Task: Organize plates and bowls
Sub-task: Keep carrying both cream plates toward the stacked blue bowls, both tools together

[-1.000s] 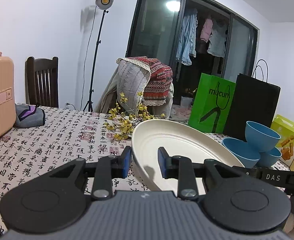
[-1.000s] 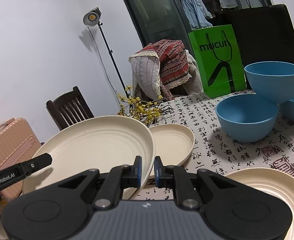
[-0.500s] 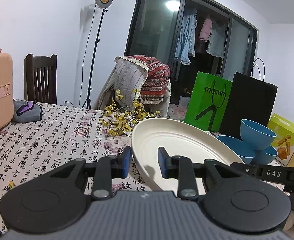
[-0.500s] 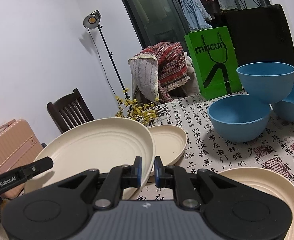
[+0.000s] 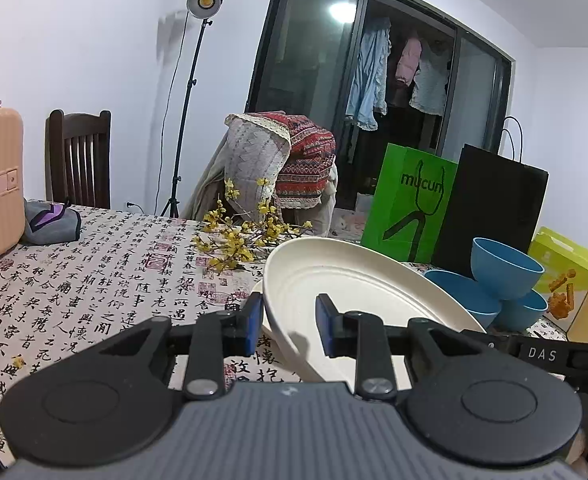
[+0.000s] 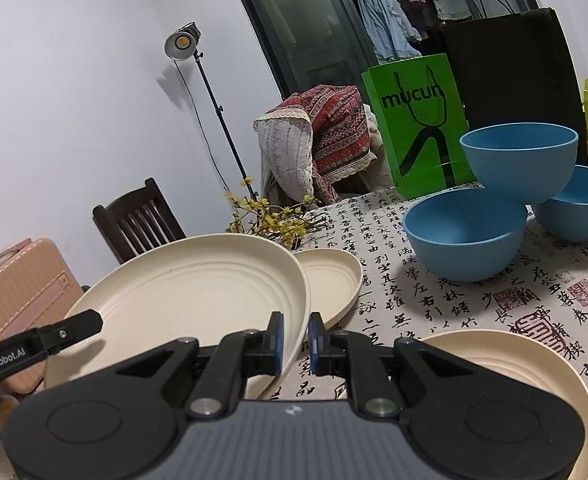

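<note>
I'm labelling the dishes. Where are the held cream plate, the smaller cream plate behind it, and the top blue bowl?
held cream plate (image 6: 197, 280): right wrist view, its ribbed centre.
smaller cream plate (image 6: 334, 276): right wrist view, its inner base.
top blue bowl (image 6: 522, 164): right wrist view, its outer wall.

Near plate half hidden behind right claw.

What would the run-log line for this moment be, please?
left gripper: shut on large plate | right gripper: shut on large plate | plate: lifted, tilted | blue bowls: untouched
</note>
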